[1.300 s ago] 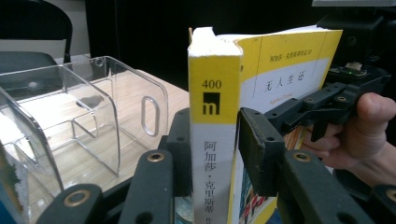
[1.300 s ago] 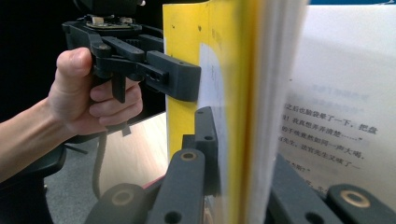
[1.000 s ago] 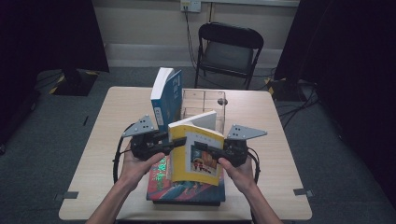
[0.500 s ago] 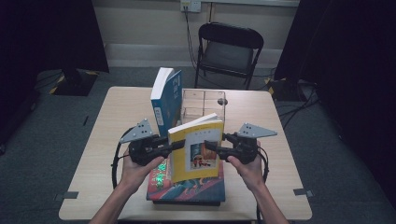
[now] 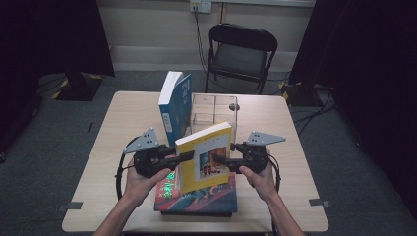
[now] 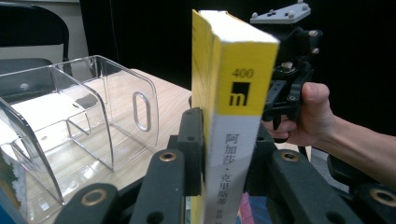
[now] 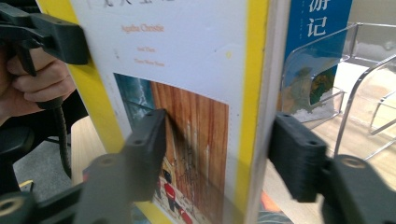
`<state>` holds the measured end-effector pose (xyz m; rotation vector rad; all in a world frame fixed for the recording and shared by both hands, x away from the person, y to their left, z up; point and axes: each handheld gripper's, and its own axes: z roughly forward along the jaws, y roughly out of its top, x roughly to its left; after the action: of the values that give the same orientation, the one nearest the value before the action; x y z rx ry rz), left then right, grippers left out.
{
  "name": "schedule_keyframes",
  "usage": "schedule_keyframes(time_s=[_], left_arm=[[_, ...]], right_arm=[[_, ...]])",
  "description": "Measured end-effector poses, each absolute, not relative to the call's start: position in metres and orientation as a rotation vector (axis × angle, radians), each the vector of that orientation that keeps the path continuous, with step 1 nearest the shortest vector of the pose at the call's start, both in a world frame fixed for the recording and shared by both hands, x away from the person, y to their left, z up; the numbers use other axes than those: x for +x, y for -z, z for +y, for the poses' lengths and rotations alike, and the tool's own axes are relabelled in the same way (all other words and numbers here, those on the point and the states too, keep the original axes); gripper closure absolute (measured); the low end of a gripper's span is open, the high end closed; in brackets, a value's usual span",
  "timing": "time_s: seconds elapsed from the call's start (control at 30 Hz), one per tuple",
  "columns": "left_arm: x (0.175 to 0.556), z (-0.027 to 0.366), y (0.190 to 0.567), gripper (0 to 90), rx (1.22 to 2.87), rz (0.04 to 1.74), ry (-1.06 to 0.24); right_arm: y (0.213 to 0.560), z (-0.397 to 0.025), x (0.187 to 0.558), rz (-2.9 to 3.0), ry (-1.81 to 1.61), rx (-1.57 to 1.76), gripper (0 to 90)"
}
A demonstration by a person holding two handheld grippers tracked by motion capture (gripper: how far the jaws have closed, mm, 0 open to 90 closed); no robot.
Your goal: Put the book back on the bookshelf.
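A yellow paperback (image 5: pixel 204 157) stands upright in the air over the table's front half, held from both sides. My left gripper (image 5: pixel 184 157) is shut on its spine edge; in the left gripper view the jaws clamp the yellow and white spine (image 6: pixel 233 116). My right gripper (image 5: pixel 221 161) is shut on the opposite edge, and the right gripper view has one jaw on the picture cover (image 7: pixel 187 70) and the other on the back. A blue book (image 5: pixel 174 105) stands upright against a clear acrylic rack (image 5: pixel 214 110) just beyond.
A colourful book (image 5: pixel 196 199) lies flat on the table (image 5: pixel 295 147) under the held one, near the front edge. The clear rack (image 6: pixel 93 116) has open dividers beside the blue book (image 7: pixel 317 51). A black folding chair (image 5: pixel 241 49) stands behind the table.
The yellow book has been tipped from a slanted lie to upright and raised a little off the flat book. Both grippers kept their hold and moved slightly apart and up.
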<state>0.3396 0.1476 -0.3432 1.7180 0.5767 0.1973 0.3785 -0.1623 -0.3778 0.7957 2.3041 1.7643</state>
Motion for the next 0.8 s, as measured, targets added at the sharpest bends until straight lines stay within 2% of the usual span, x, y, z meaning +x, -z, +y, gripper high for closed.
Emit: schedule_keyframes(time_s=[0.07, 0.33, 0.4, 0.57, 0.8], left_arm=[[0.340, 0.144, 0.346, 73.2, 1.707, 0.595, -0.210], [0.345, 0.132, 0.353, 70.7, 1.661, 0.624, -0.231], [0.347, 0.130, 0.353, 69.8, 1.664, 0.617, -0.235], [0.347, 0.129, 0.349, 74.9, 1.684, 0.556, -0.301], [0.348, 0.124, 0.355, 73.3, 1.687, 0.536, -0.349]], right_arm=[[0.377, -0.163, 0.376, 2.293, -1.759, 0.787, 48.2], [0.372, -0.162, 0.372, 2.306, -1.770, 0.736, 56.1], [0.372, -0.160, 0.372, 2.302, -1.786, 0.719, 56.3], [0.371, -0.156, 0.376, 2.269, -1.806, 0.724, 55.7], [0.375, -0.154, 0.381, 2.230, -1.843, 0.751, 51.4]])
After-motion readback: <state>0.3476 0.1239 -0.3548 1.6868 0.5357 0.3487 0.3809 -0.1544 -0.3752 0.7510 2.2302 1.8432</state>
